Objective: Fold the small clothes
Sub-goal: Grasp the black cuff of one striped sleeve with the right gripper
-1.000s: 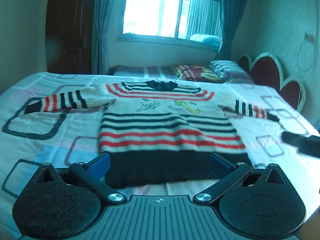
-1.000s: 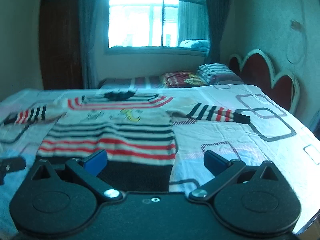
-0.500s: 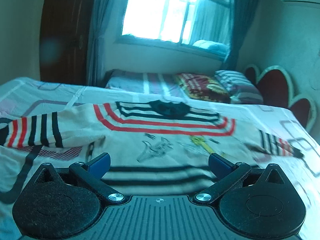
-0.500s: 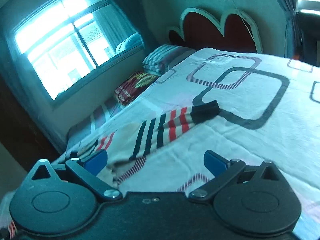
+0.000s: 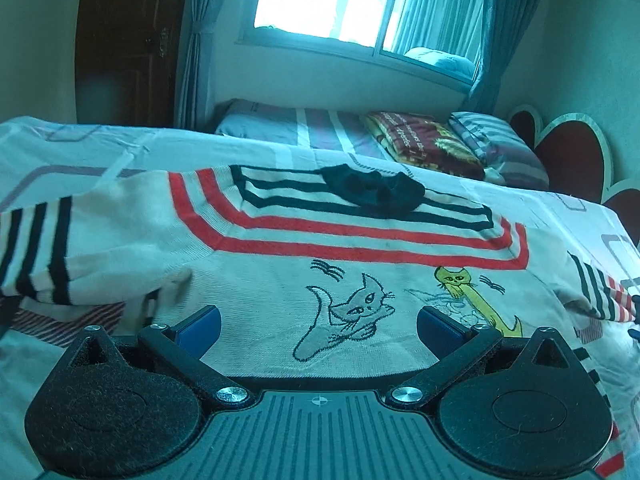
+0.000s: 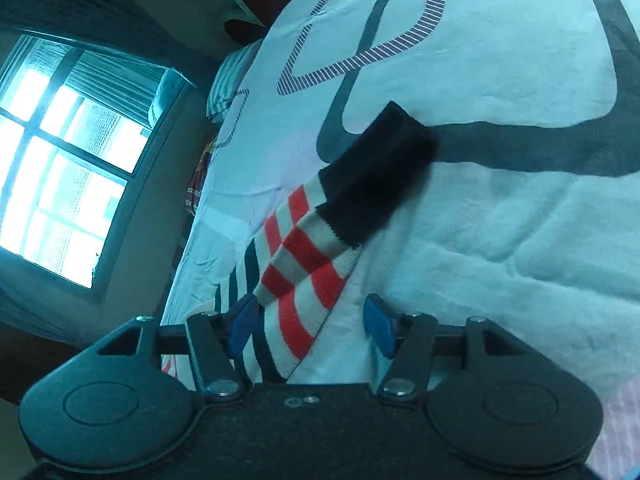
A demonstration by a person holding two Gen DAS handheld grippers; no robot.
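Observation:
A small cream sweater [image 5: 320, 264] with red and black stripes, a black collar [image 5: 374, 190] and cat drawings lies flat on the bed, sleeves spread out. My left gripper [image 5: 318, 326] is open and empty, low over the sweater's chest. In the right wrist view the right sleeve [image 6: 304, 264] with its black cuff [image 6: 376, 172] lies on the sheet. My right gripper [image 6: 312, 326] is open, tilted, with its jaws either side of the striped part of that sleeve, just behind the cuff.
The bed sheet [image 6: 500, 220] is white with dark rounded-square patterns. Pillows and a folded blanket [image 5: 424, 144] lie at the head of the bed by a red headboard [image 5: 568, 152]. A window [image 5: 360, 4] and a dark door [image 5: 124, 40] are behind.
My left gripper has moved forward from the hem to over the chest. My right gripper has swung right, tilted and come down over the right sleeve, its jaws narrowing a little.

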